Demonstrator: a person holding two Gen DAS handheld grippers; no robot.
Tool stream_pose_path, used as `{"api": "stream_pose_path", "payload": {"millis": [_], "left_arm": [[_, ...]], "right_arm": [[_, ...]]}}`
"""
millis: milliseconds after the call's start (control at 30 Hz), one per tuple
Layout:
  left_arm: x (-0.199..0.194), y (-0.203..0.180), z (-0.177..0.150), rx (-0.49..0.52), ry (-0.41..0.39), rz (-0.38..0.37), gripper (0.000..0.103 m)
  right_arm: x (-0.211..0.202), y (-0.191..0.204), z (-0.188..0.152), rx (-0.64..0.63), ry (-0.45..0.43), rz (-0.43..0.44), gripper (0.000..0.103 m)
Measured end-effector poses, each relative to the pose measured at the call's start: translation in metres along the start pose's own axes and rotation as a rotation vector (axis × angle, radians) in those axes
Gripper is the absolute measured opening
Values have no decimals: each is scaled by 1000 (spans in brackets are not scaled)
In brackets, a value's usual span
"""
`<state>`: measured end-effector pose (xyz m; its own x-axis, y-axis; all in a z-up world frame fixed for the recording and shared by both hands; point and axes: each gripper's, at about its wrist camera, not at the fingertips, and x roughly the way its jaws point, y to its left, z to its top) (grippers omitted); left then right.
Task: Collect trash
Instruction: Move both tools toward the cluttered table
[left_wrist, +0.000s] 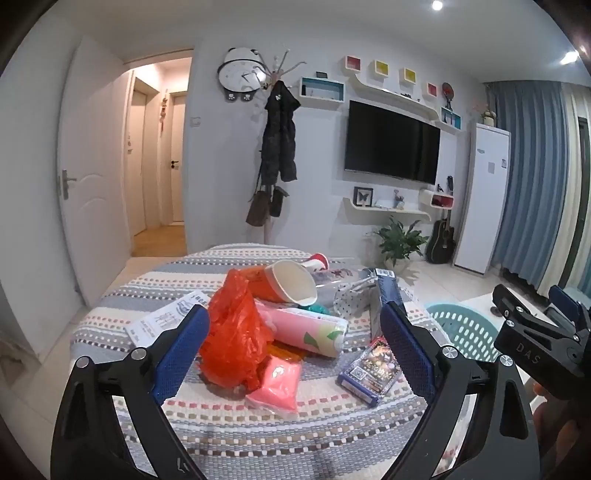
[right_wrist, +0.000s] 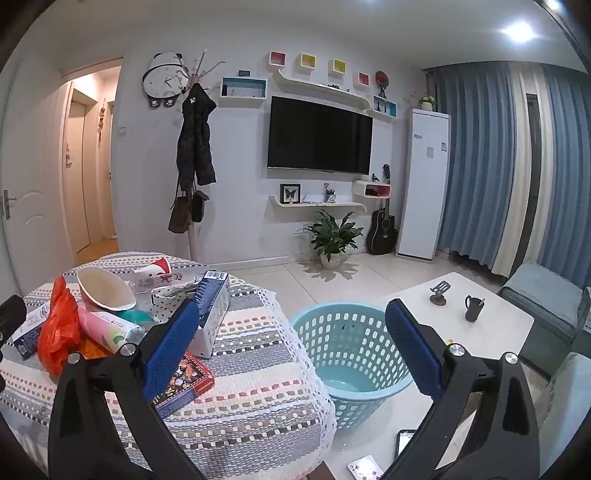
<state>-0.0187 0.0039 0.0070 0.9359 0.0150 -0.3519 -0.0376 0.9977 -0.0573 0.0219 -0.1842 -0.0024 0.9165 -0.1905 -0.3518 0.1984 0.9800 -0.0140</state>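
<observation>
Both tongs hang released and empty: the left gripper (left_wrist: 293, 345) over the litter heap on the striped tablecloth (left_wrist: 258, 424), the right gripper (right_wrist: 291, 341) above the teal laundry basket (right_wrist: 351, 343) just beside the table. A careless grab at the orange plastic bag (left_wrist: 232, 332) could tip the paper cup (left_wrist: 291, 282) leaning on it (the heap looks loosely stacked). Open floor lies beyond the table's far edge.

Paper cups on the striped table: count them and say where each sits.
2. A large tipped paper cup rests on the pile behind the orange bag; a red-and-white cup lies further back. Others may be hidden in the pile.
</observation>
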Motion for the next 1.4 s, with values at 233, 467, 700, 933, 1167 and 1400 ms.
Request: {"api": "stream_pose_path", "payload": {"millis": [233,467,700,933,1167,1400], "left_arm": [[0,13,1,-30,7,12,91],[5,14,0,-31,11,6,91],[7,15,-1,-31,15,7,91],[6,46,4,-53,10,57,91],[6,87,4,-113,30,85,91],[39,91,-1,-97,161,-30,91]], "right_arm": [[-4,2,2,-1,-3,10,96],[-2,4,2,-3,1,11,96],[2,6,0,-4,14,9,96],[3,7,1,-8,14,18,90],[4,24,1,-46,27,60,75],[24,35,8,-50,94,139,65]]}}
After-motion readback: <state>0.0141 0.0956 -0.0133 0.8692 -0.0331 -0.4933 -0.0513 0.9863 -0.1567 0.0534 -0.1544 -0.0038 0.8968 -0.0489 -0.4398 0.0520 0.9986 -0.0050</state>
